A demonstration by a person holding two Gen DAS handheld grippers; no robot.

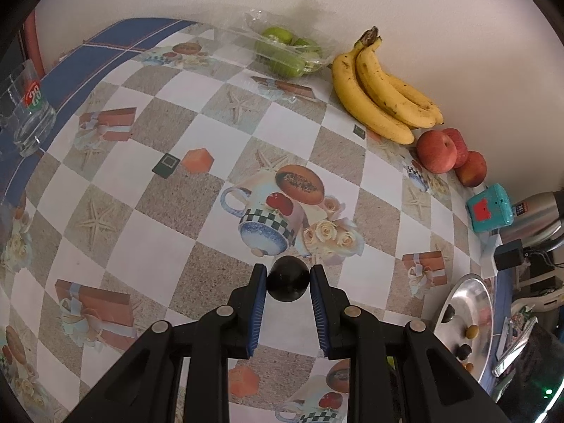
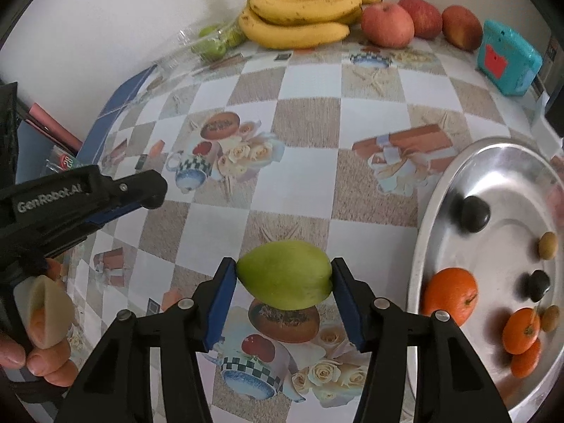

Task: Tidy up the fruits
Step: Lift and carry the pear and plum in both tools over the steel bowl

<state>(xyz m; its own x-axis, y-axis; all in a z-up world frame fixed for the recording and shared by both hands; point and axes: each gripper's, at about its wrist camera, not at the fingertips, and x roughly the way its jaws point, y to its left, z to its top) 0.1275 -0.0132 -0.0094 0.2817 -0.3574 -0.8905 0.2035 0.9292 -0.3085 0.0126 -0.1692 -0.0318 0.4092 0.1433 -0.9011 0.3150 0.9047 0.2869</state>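
Observation:
My left gripper (image 1: 288, 275) is shut on a small dark plum (image 1: 288, 283), held above the patterned tablecloth. My right gripper (image 2: 283, 271) is shut on a green mango (image 2: 284, 274), held above the table left of the steel tray (image 2: 423, 246). The tray holds two dark plums (image 2: 474, 214), several oranges (image 2: 450, 295) and small brown fruits (image 2: 547, 245). Bananas (image 1: 380, 95), red apples (image 1: 437, 151) and green fruits in a clear pack (image 1: 289, 51) lie along the wall. The left gripper's body (image 2: 88, 197) shows at the left of the right wrist view.
A glass tumbler (image 1: 30, 112) stands at the far left table edge. A teal box (image 1: 490, 208) and a steel kettle (image 1: 535, 218) sit at the right by the wall. The tray (image 1: 465, 320) lies at the right table edge.

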